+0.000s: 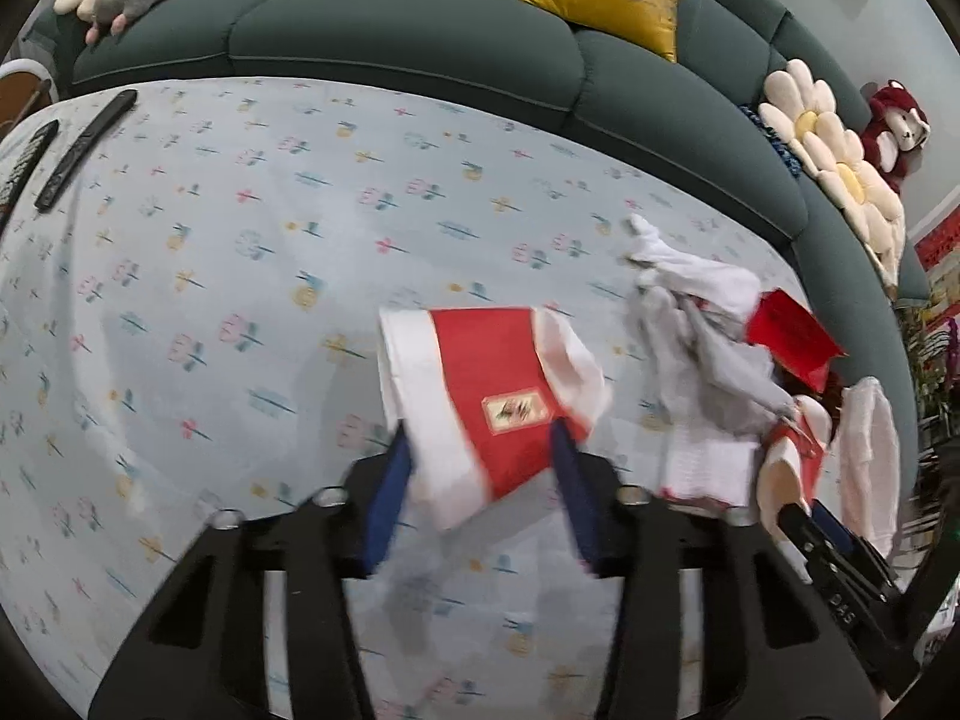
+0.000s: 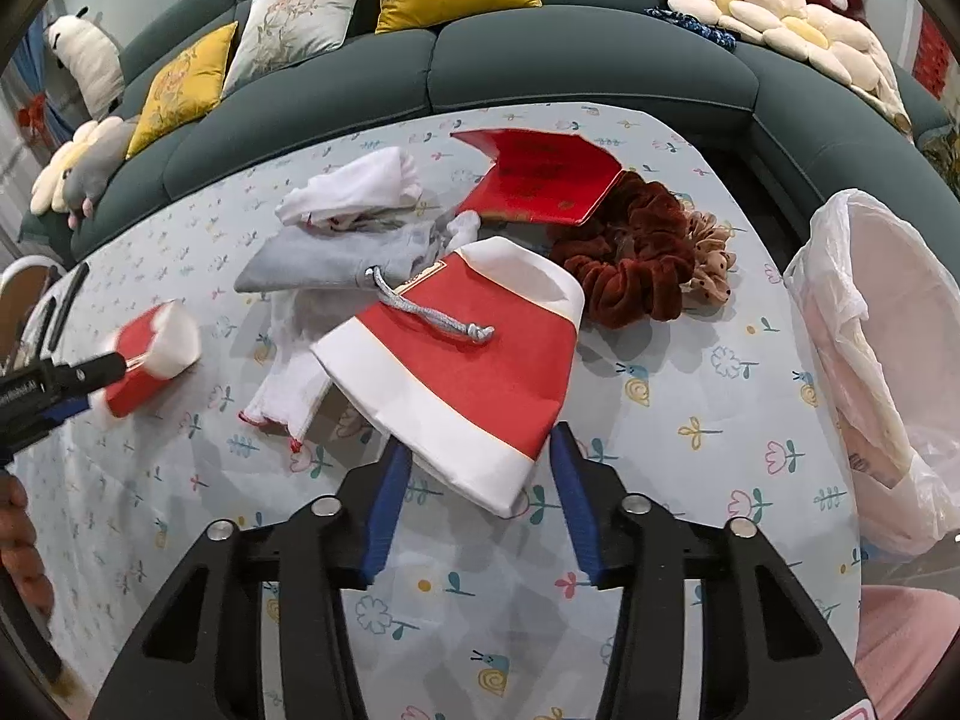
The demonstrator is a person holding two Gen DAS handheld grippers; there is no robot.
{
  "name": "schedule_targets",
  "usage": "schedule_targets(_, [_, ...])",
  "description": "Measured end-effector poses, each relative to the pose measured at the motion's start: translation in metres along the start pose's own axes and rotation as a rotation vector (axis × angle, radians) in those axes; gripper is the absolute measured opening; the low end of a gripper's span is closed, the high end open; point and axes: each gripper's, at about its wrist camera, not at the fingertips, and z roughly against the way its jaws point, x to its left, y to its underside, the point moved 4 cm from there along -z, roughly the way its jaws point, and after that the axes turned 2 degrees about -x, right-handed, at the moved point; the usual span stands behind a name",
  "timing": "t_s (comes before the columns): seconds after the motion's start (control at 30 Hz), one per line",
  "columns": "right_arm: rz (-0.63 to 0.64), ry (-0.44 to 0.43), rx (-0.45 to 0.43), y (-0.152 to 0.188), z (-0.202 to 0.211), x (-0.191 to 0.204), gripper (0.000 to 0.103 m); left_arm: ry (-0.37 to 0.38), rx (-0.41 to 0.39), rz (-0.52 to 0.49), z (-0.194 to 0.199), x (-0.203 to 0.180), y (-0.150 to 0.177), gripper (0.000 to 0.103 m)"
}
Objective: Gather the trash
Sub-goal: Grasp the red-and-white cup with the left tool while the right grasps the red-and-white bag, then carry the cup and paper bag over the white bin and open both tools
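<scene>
- The left gripper, black-framed with blue pads, is closing on a crumpled red-and-white paper bag; both pads are pressing the bag's lower sides, and the bag is sitting low over the tablecloth. A small gold-bordered label is showing on its red panel.
- The right gripper, of the same build, is bracketing the white bottom band of a second, flattened red-and-white paper bag. Its blue pads are sitting at the two sides of that band; whether they are actually pressing it cannot be told.
- This second bag is lying on the light-blue floral tablecloth, its open white-lined mouth facing away from the camera, with a grey knotted cord handle lying across the red face.
- A thin white plastic bag, standing open, is sitting at the table's right edge, near the second bag.
- Just beyond the second bag, grey and white crumpled cloth pieces are lying in a heap, touching it.
- A flat red paper envelope is resting further back, overlapping a dark red velvet scrunchie.
- A beige dotted scrunchie is sitting against the velvet one.
- A dark green upholstered sofa is curving round the far table edge.
</scene>
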Motion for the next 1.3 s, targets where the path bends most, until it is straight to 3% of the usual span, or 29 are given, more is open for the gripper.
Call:
schedule_targets(0.03, [-0.004,-0.004,0.0,-0.001,0.001,-0.001,0.039,-0.002,0.002,-0.002,0.001,-0.005,0.002,0.026])
schedule_targets(0.23, [-0.051,-0.024,-0.005,-0.007,0.009,-0.015,0.022,0.0,0.011,-0.02,0.004,-0.038,0.014,0.006])
schedule_targets(0.3, [-0.068,-0.035,-0.005,-0.01,0.012,-0.021,0.012,0.006,0.011,-0.012,0.005,-0.047,0.016,0.004])
schedule_targets(0.47, [-0.103,-0.055,-0.019,-0.017,0.024,-0.035,0.003,0.02,0.0,-0.015,0.011,-0.07,0.019,0.003])
schedule_targets(0.9, [-0.147,-0.118,-0.083,-0.032,0.064,-0.056,0.003,0.058,-0.04,-0.046,0.046,-0.128,0.029,0.003])
schedule_targets(1.3, [-0.195,-0.122,-0.126,-0.034,0.098,-0.096,0.003,0.098,-0.053,-0.163,0.065,-0.2,0.049,0.003])
